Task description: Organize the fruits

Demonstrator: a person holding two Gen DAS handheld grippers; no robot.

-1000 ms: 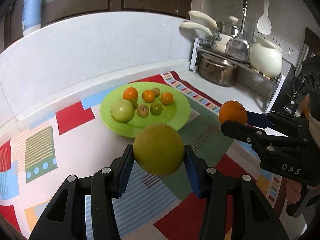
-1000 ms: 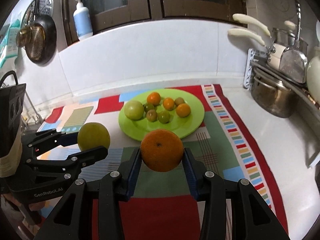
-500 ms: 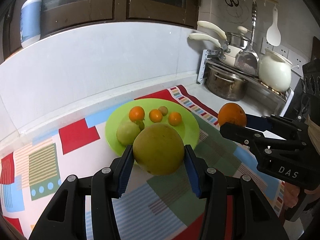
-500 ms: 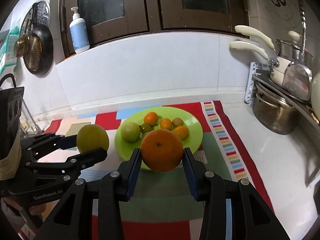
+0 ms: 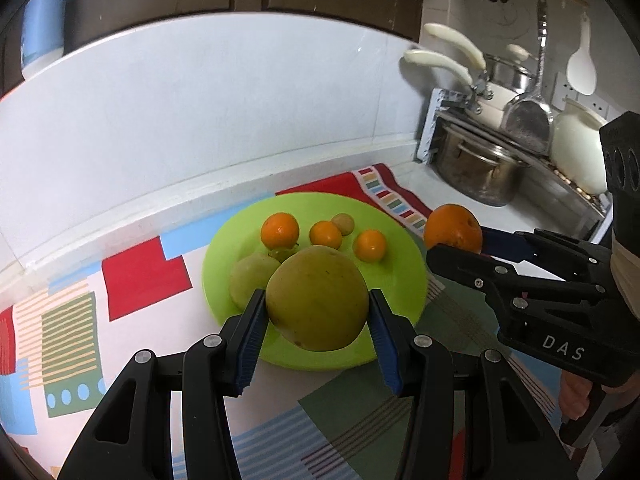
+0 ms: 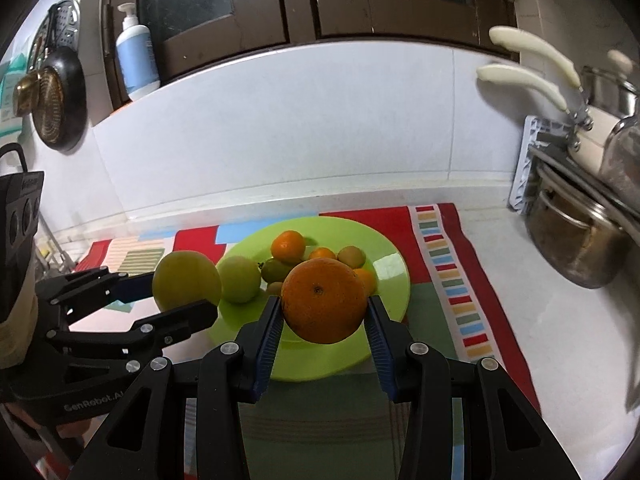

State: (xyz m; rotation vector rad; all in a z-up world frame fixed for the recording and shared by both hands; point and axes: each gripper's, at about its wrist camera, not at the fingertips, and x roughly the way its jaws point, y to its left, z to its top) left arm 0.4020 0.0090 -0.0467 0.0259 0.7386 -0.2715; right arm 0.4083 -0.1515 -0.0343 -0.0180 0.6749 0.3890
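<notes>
My left gripper [image 5: 318, 312] is shut on a large yellow-green fruit [image 5: 317, 298] and holds it above the near edge of the green plate [image 5: 404, 276]. My right gripper [image 6: 322, 312] is shut on a big orange [image 6: 322, 300], also above the plate's near part [image 6: 394, 280]. On the plate lie a pale green fruit [image 5: 252, 278], small oranges [image 5: 280, 230] and other small fruits. In the right wrist view the left gripper [image 6: 176, 294] holds the yellow-green fruit [image 6: 186, 280] at the left. In the left wrist view the right gripper [image 5: 460, 248] holds the orange [image 5: 453, 226] at the right.
A colourful patchwork mat [image 5: 140, 276] covers the counter under the plate. A steel pot [image 5: 480, 172] and a rack with pans and a white kettle [image 5: 576, 152] stand at the right. A white tiled wall [image 6: 280, 120] runs behind; a soap bottle [image 6: 136, 56] stands on the ledge.
Both grippers have moved forward towards the plate with their fruits still held; the plate now lies partly under and behind both fruits.
</notes>
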